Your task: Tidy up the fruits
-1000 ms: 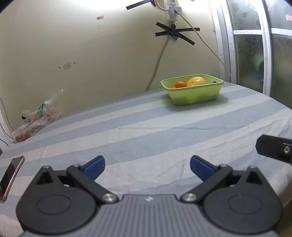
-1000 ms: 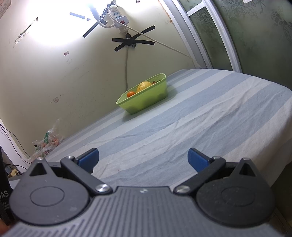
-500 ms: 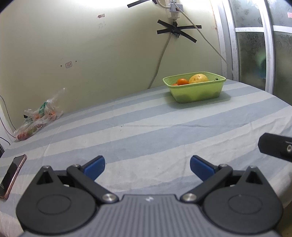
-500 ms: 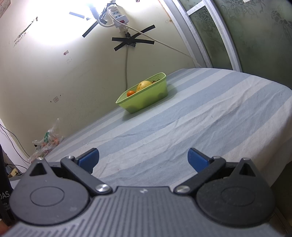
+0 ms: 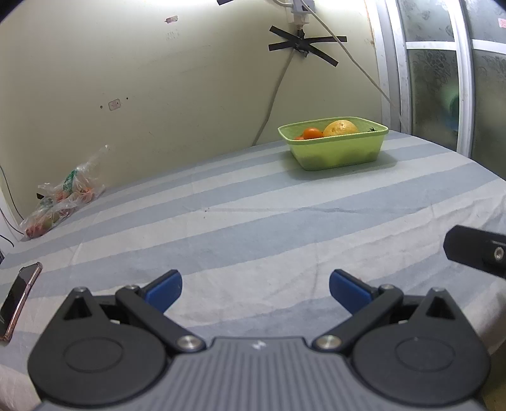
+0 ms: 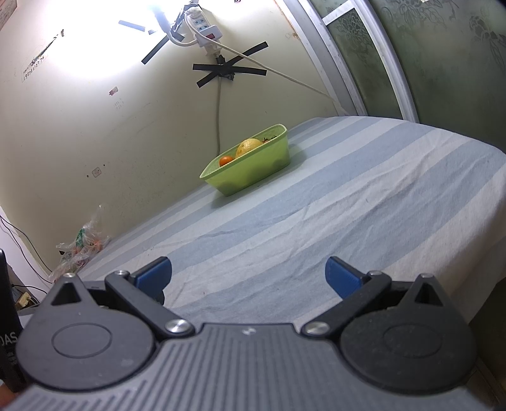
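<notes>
A pale green plastic tub [image 5: 335, 148], rectangular with rounded corners and a flared rim, sits on the striped cotton tablecloth [image 5: 253, 221] near the wall. Inside it a rough-skinned yellow citrus fruit [image 5: 341, 128] rises above the rim, and a small smooth orange fruit [image 5: 311, 132] lies just beside it, on the side away from the frosted glass door [image 5: 442, 79]. A dark stem or leaf pokes up at the tub's door-side end; what it belongs to cannot be told.

The left gripper [image 5: 255, 288] hovers over the cloth well short of the tub, its blue-padded jaws spread wide with nothing between them. The right gripper [image 6: 248, 275] does the same, jaws apart and empty, seeing the tub [image 6: 249, 170] end-on.

Only the left wrist view shows a phone in a clear case [image 5: 17, 300] lying flat at the cloth's near edge, far from the tub. A crumpled clear plastic bag [image 5: 63, 196] with reddish and green contents rests against the wall well away from the tub; the right view catches it [image 6: 82, 246] too. The right view alone shows the white power strip [image 6: 205, 28] taped high above the tub.

Between both grippers and the tub the cloth is wrinkled, and beyond the tub's door side it curves away to a rounded table edge
</notes>
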Demonstrator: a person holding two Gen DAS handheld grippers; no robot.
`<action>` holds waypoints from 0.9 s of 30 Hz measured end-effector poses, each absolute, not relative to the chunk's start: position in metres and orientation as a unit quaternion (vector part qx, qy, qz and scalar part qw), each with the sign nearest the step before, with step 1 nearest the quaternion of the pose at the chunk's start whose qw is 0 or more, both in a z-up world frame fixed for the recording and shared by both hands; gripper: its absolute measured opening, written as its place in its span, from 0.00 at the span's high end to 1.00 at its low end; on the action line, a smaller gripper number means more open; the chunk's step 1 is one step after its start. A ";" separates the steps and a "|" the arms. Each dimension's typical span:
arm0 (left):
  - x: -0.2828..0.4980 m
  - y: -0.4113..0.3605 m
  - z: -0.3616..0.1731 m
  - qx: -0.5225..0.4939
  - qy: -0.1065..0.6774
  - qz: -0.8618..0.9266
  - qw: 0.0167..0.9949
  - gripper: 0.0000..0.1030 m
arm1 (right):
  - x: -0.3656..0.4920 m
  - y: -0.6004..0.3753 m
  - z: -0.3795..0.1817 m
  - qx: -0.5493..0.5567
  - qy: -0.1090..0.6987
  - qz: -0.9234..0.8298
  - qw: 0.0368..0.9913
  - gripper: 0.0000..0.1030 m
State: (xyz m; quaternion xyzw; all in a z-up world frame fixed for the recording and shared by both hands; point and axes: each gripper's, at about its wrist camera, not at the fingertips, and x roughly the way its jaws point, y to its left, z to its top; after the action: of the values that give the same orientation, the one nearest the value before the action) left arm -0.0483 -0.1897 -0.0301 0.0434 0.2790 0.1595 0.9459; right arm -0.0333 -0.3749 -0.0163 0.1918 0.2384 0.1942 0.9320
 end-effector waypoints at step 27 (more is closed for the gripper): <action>-0.044 -0.188 -0.032 0.036 0.302 0.146 0.941 0.00 | -0.033 -0.375 -0.018 0.192 0.240 0.194 0.932 0.00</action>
State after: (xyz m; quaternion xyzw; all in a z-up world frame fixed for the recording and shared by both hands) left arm -0.0439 -0.1875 -0.0317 0.0356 0.3022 0.1460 0.9413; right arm -0.0328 -0.3749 -0.0183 0.1922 0.2398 0.1939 0.9317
